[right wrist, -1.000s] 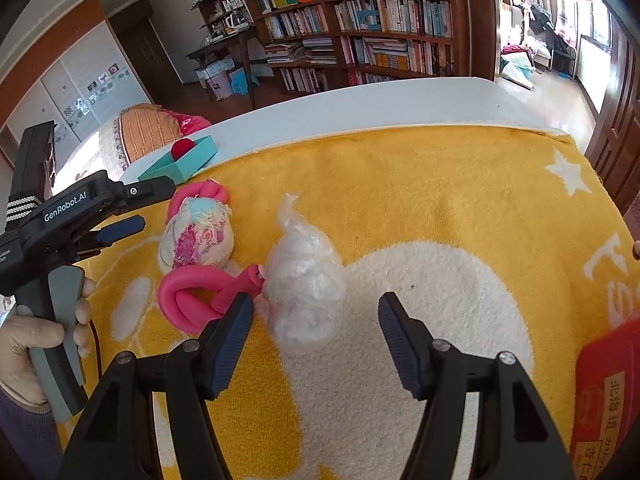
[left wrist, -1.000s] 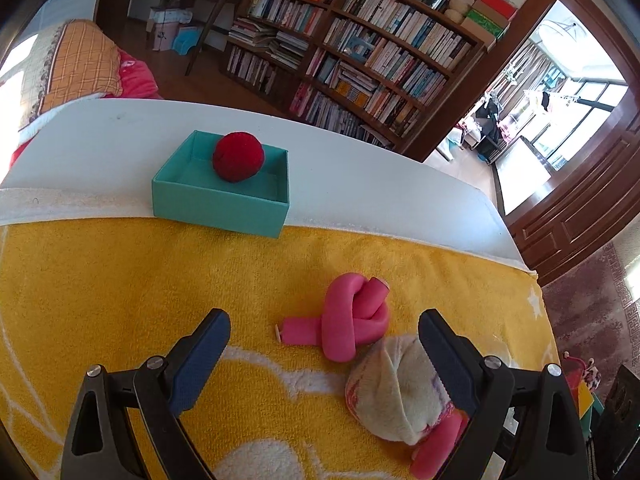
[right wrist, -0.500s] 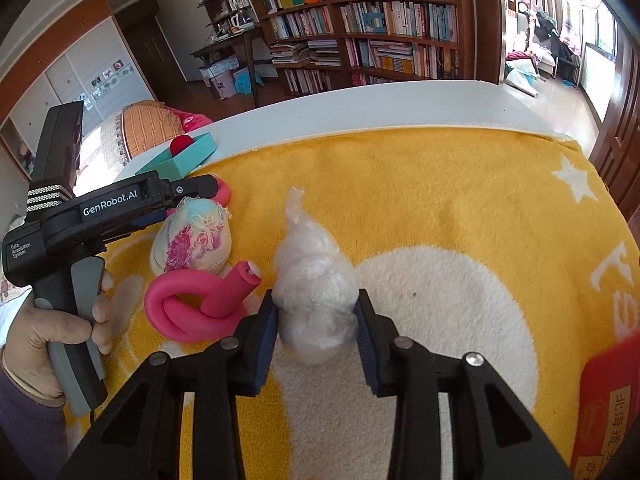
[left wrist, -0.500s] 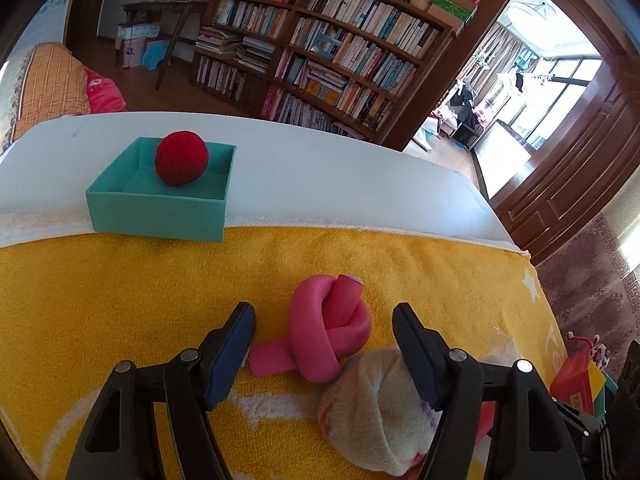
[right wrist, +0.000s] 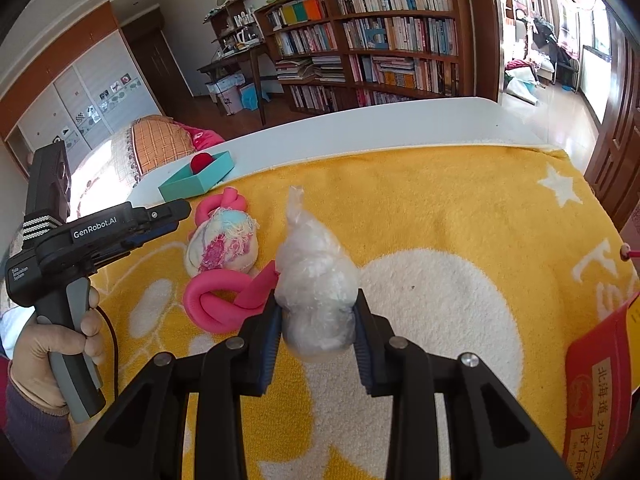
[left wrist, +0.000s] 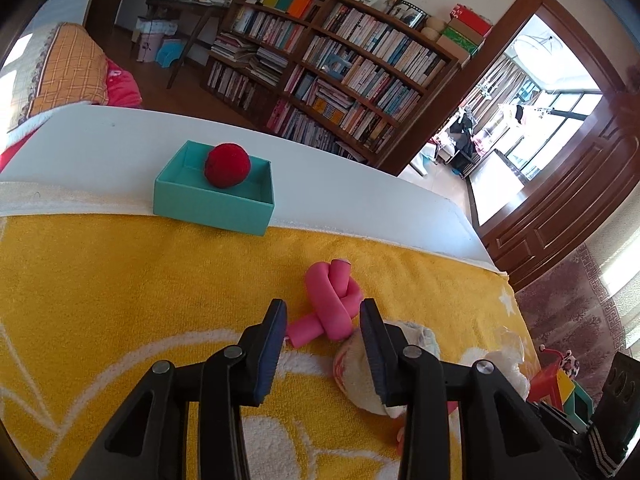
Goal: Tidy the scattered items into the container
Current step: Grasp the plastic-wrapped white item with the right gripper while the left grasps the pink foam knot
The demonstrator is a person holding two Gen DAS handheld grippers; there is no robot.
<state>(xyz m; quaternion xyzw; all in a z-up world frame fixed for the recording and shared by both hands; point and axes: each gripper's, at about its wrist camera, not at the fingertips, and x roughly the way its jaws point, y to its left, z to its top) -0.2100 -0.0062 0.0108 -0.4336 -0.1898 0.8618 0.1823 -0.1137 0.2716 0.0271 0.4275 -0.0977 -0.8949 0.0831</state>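
The right gripper clenches the crumpled clear plastic bag, while the released left gripper, nearer the teal cardboard box, probably straddles the knotted pink foam tube.

A teal open-topped box sits at the far edge of the yellow towel, holding a red pompom ball against its back wall. A pink foam tube tied in a knot lies on the towel, touching a pale rolled sock ball. A second knotted pink foam tube lies beside a crumpled clear plastic bag, which is pinched between the right claw's pads.
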